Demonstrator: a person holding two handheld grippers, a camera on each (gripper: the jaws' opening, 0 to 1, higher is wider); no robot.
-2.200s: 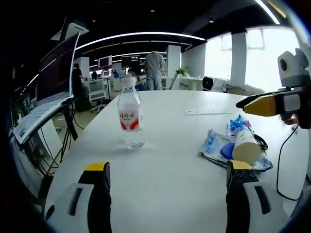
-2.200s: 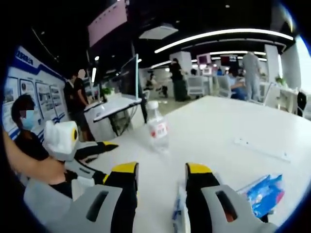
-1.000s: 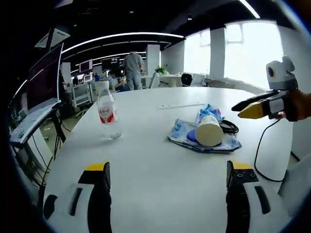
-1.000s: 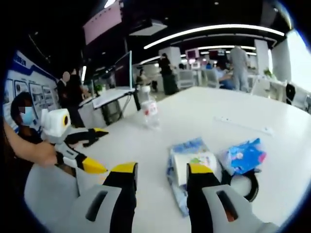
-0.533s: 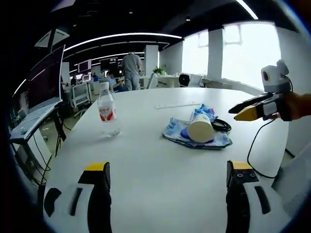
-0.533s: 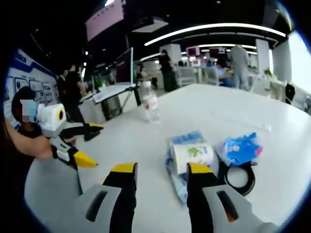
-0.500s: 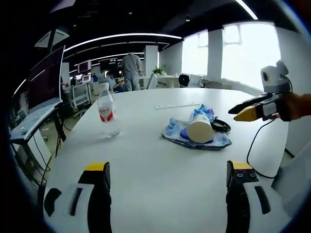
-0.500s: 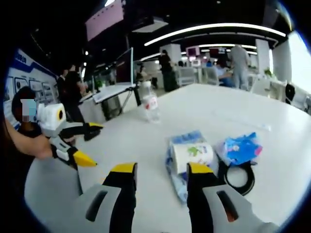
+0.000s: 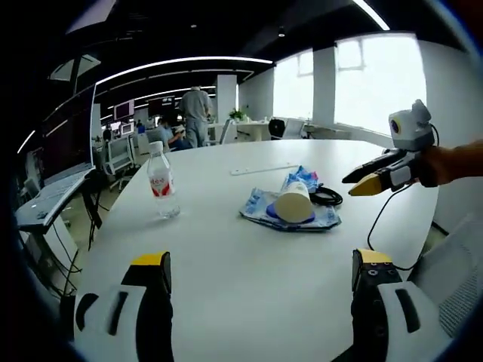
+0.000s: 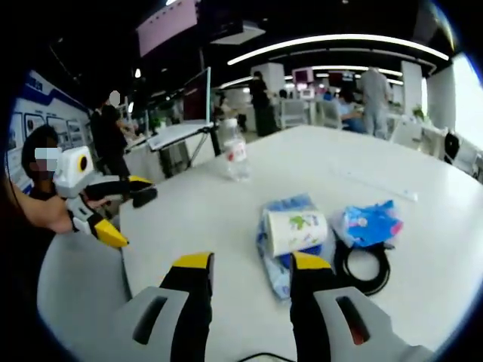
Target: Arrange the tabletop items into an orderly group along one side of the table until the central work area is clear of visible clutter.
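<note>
I've pulled both hands back from the white table (image 9: 249,264): over the last couple of seconds the water bottle (image 9: 161,183), the paper cup (image 9: 290,207) on its blue wrapper (image 9: 260,213) and the black cable coil (image 10: 364,264) have shrunk toward 12 o'clock. My right gripper (image 9: 367,179) has slid from 3 toward 2 o'clock; my left gripper (image 10: 121,213) has dropped back to 9.

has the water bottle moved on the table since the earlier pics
No. The water bottle stands equally far from the paper roll; the camera pulled back.
</note>
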